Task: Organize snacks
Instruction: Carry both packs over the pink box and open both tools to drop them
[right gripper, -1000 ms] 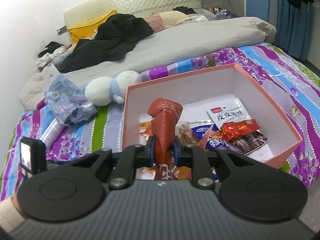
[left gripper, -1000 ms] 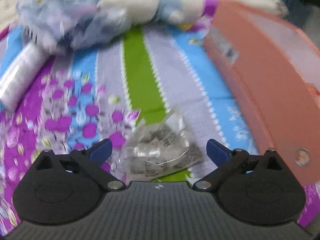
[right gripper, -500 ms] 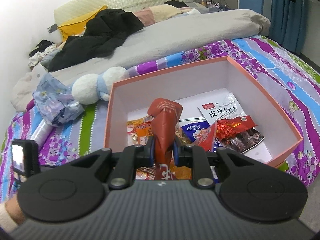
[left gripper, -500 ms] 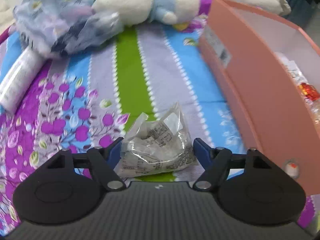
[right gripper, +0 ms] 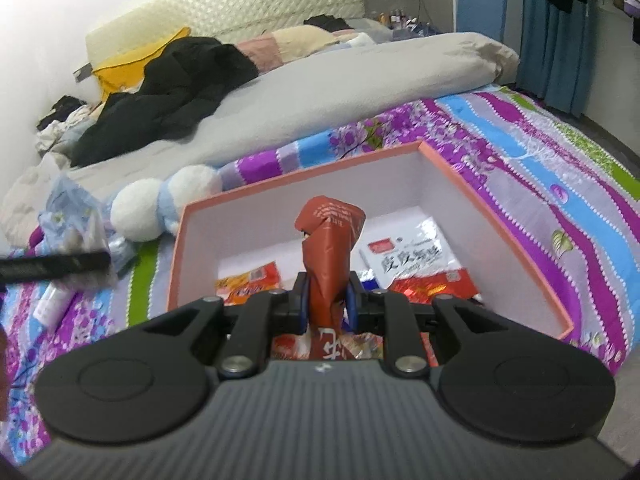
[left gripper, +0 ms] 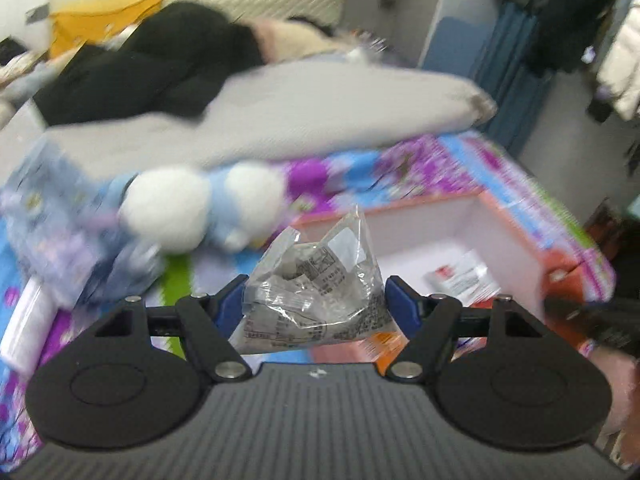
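My left gripper is shut on a clear crinkly snack bag with printed labels and holds it in the air near the left rim of the pink box. My right gripper is shut on a dark red snack packet and holds it upright above the near side of the same pink box. Several snack packs lie inside the box, among them a white pack with red lettering and an orange pack. The left gripper shows blurred at the left of the right wrist view.
The box sits on a bed with a striped purple, blue and green floral cover. A white and blue plush toy and a crumpled blue plastic bag lie left of the box. A grey duvet and dark clothes lie behind.
My left gripper closed on the clear snack bag, lifted it off the bed cover and swung up and right toward the box. The right gripper kept its red packet and moved slightly nearer the box.
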Motion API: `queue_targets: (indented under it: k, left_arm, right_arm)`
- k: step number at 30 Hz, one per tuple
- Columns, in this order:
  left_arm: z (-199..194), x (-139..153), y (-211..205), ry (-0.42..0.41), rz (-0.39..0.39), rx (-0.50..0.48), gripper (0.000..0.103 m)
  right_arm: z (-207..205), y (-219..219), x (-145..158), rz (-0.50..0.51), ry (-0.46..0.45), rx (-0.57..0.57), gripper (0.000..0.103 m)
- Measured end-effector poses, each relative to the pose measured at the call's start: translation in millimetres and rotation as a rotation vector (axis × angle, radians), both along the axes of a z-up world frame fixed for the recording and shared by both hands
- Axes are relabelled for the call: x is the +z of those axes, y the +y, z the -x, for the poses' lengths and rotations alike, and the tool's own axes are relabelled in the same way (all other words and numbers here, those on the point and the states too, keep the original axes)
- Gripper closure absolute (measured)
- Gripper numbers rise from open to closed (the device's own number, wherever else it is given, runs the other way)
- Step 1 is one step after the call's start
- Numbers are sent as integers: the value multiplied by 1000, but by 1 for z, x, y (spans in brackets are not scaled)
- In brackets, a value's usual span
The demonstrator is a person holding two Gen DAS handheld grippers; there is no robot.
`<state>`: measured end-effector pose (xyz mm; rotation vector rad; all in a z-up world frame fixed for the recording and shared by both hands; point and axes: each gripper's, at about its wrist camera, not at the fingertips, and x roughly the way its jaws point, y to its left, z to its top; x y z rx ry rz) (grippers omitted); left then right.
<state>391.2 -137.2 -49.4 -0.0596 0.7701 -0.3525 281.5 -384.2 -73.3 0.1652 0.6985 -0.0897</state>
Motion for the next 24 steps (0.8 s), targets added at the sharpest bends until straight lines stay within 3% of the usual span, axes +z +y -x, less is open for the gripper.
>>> queue_targets:
  k: [3, 6, 13, 16, 17, 19, 24]
  left_arm:
    - [-6, 14, -28, -19, 22, -42, 26]
    - [-14, 7, -51, 16, 31, -74, 26]
    - [-13, -40, -77, 106, 9, -139, 25]
    - [-12, -53, -75, 114, -7, -135, 13]
    - [-12, -53, -74, 113, -13, -126, 10]
    - [-12, -47, -70, 100, -25, -117, 7]
    - [-5, -17, -58, 52, -46, -98, 7]
  right_arm:
    - [-8, -8, -2, -6, 11, -16, 82]
    - [-13, -16, -12, -21, 35, -31, 82]
    - [-12, -29, -47, -28, 101, -55, 80]
    - [-10, -32, -55, -27, 119, -72, 79]
    - [-9, -35, -56, -44, 118, -74, 77]
    - [-6, -37, -54, -64, 101, -71, 49]
    - [8, -30, -28, -51, 21, -60, 44]
